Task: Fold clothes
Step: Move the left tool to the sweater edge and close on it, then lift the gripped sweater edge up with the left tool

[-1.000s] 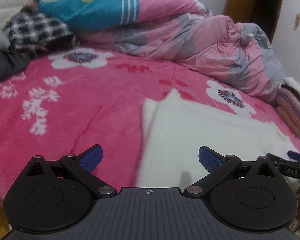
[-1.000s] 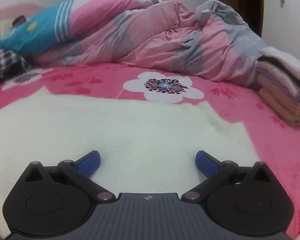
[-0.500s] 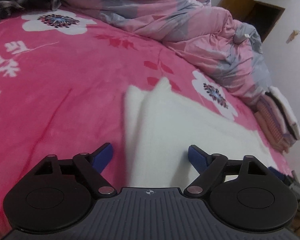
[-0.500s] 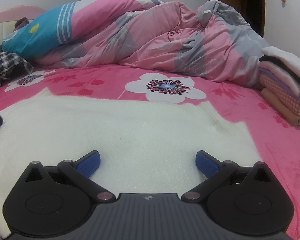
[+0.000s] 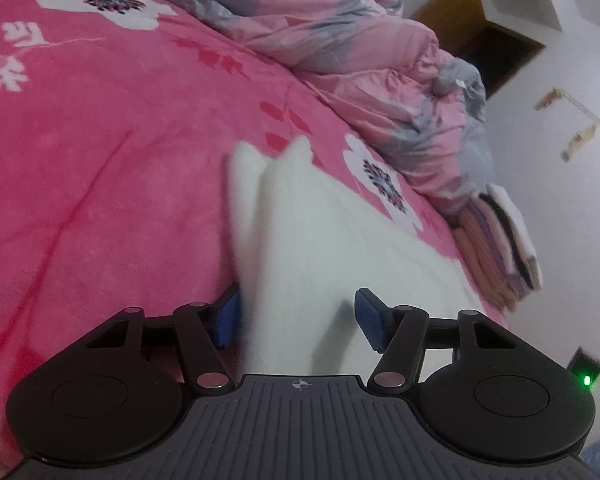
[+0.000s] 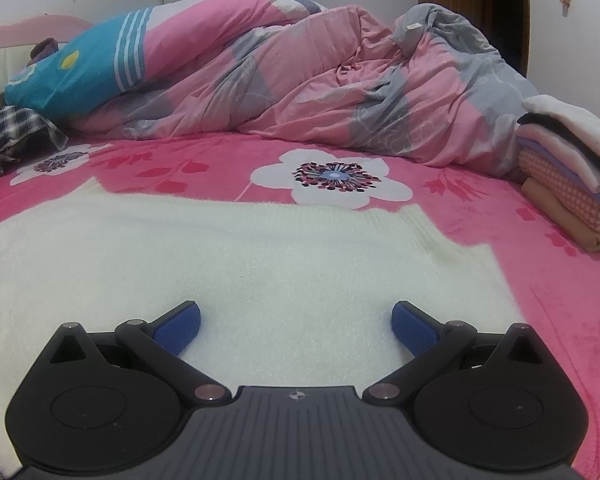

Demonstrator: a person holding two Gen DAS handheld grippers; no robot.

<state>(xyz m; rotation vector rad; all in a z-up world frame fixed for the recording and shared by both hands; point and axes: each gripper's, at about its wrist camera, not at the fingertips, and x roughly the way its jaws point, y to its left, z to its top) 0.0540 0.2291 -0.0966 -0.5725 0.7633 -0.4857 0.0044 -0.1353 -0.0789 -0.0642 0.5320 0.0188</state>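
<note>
Left tongs [image 5: 296,318] have been closing, half open around the white sweater's [image 5: 320,232] edge; right tongs [image 6: 296,326] gape wide above it, gripping nothing.

The white knitted sweater [image 6: 260,264] looks soft and fuzzy, with a ribbed band along one edge. Beneath it, the pink flowered fleece blanket [image 6: 560,320] has a plush, matt nap. The pink and grey cotton quilt [image 6: 340,92] is smooth and creased. Each black plastic hand-held gripper [image 6: 296,326] is matt, with ribbed housing, blue textured rubbery pads [image 5: 370,320] and shiny metal pivot pins.
</note>
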